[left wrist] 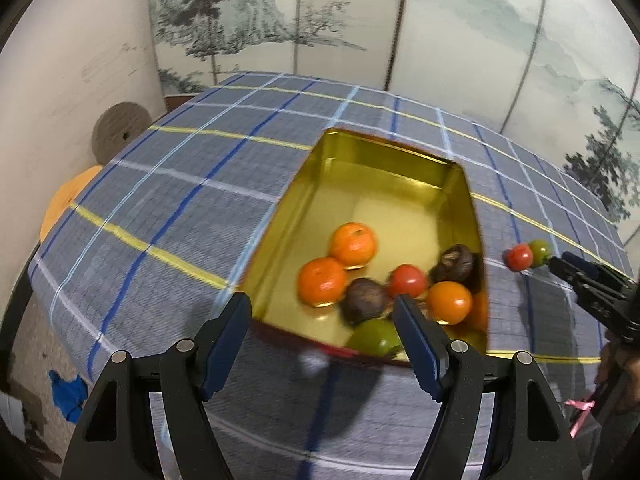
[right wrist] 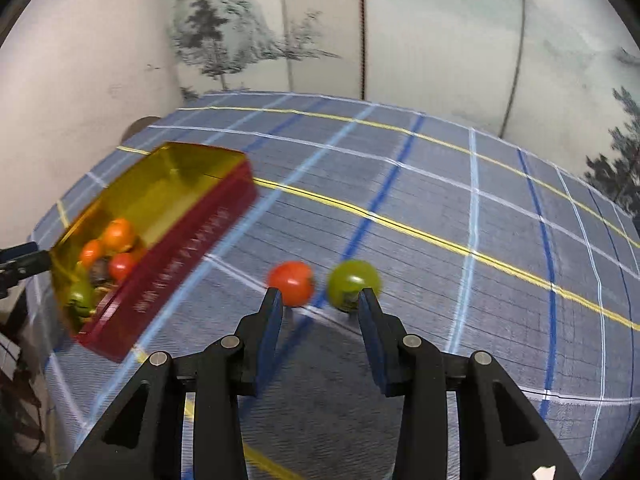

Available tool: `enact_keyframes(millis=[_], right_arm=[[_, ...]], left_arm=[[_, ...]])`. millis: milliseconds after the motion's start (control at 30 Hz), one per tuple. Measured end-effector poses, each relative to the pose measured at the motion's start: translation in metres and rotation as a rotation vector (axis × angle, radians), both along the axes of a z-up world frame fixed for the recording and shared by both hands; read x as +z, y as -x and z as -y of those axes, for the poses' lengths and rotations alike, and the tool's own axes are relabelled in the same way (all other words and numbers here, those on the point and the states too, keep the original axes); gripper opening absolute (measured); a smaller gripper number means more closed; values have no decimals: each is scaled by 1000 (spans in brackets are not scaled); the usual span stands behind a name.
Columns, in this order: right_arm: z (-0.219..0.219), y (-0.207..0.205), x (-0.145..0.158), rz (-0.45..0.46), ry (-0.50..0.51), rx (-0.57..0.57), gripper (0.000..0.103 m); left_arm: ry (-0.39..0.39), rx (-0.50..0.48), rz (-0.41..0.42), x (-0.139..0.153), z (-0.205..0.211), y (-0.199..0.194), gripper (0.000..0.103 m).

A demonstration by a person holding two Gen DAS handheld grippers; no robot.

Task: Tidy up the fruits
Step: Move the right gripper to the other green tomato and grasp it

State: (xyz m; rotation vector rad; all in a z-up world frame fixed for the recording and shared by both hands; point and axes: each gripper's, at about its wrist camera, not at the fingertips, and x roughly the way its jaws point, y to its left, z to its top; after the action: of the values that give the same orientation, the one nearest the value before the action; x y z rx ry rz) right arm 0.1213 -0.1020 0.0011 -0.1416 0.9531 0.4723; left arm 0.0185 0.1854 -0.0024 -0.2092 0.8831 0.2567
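Right gripper [right wrist: 320, 300], narrowly parted and empty, nearer the red fruit [right wrist: 291, 282] and green fruit [right wrist: 353, 284] just ahead; left gripper [left wrist: 322, 312] half-open, empty.

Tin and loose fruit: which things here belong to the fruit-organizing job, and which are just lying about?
Job:
- gold tin holding fruit
- red tomato on the cloth
- green tomato on the cloth
- right gripper

Lying about:
- round grey disc
- orange object
- painted screen
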Motion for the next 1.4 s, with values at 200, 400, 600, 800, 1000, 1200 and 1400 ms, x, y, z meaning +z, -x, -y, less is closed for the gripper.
enact_keyframes(millis=[200,400,600,800,1000,1200,1400], right_arm=[[9,-13,-21,-28,4,-11,38],[9,-23,-31,-36,-4,-4,40],[6,-32,-40,-48,-3,15,40],[2,-30,-42,-32,29,43,34],[32,-24,-41,-37,23,-21,34],[73,-11,-39,-35,36,-107,34],[96,3,-36,-39,33,-164,34]], left_arm=[[-16,-78,2,6,32,-21,74],[-20,-157,-2,8,66,-44,74],[-34,-231,7,9,102,-65,74],[-41,-291,-4,3,131,-86,74],[-39,-326,-18,-7,148,-101,74],[-29,-352,-35,-15,162,-115,74],[-15,-367,-65,-29,173,-131,73]])
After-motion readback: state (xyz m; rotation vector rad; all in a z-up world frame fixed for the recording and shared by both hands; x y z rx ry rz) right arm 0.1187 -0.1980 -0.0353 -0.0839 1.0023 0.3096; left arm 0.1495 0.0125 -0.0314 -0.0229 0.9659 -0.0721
